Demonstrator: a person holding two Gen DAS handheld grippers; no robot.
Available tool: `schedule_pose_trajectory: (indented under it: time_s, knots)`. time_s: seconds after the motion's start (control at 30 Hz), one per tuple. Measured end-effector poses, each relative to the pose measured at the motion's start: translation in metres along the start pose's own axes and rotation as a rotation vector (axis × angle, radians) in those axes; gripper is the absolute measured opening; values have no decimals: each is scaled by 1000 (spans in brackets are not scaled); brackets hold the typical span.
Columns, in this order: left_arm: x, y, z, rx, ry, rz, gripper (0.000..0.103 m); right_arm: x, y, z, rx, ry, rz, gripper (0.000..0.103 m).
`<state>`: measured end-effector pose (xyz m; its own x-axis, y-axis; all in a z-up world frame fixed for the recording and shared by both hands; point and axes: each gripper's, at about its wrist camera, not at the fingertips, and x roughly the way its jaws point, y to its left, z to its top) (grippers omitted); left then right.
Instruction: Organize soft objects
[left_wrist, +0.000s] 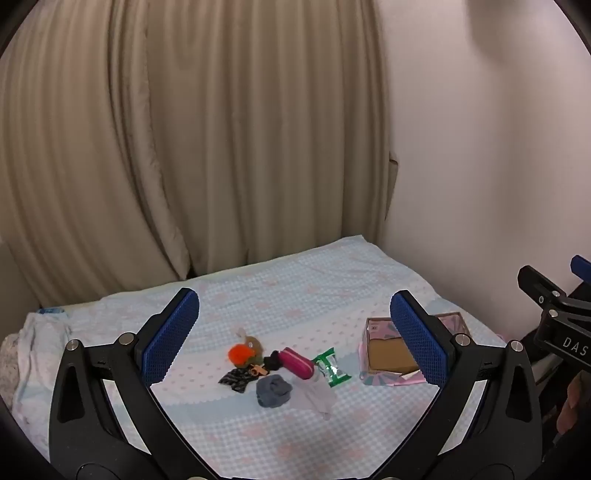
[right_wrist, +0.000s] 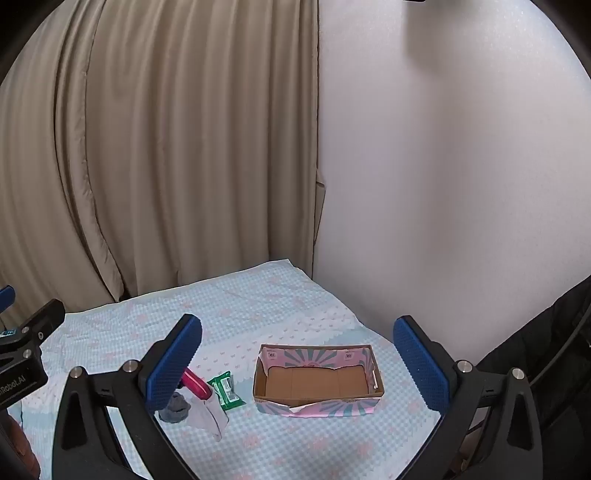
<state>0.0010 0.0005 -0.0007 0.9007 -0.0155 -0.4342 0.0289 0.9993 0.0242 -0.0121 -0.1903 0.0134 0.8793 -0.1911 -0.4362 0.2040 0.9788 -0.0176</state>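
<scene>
The task looks not yet started. The cardboard box (right_wrist: 317, 380) stands on the bed (right_wrist: 258, 306) with nothing inside it; only its bare brown bottom shows. It lies ahead of the right hand-held gripper (right_wrist: 297, 354), between its two fingers in the view, and well apart from them.

All the soft things are in one small heap ahead of the left hand-held gripper (left_wrist: 295, 332), also well apart from it. There I see an orange fluffy thing (left_wrist: 240, 352), a magenta pouch (left_wrist: 295, 362), a green packet (left_wrist: 330, 369), a grey balled sock (left_wrist: 272, 390), a pale cloth (left_wrist: 317, 397) and a dark patterned piece (left_wrist: 234, 380). Some of them touch each other. The box stands to the right of this heap, near the green packet.

Both hand-held grippers have the jaws spread wide and carry nothing. In my judgement every piece is left to be moved.
</scene>
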Motion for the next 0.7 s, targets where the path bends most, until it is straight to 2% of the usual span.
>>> schedule_pose_trajectory:
  time_s: [0.7]
  knots:
    - [3,-3,-1,16,-13,12,103,5,-4,7,10,-13,-3,103]
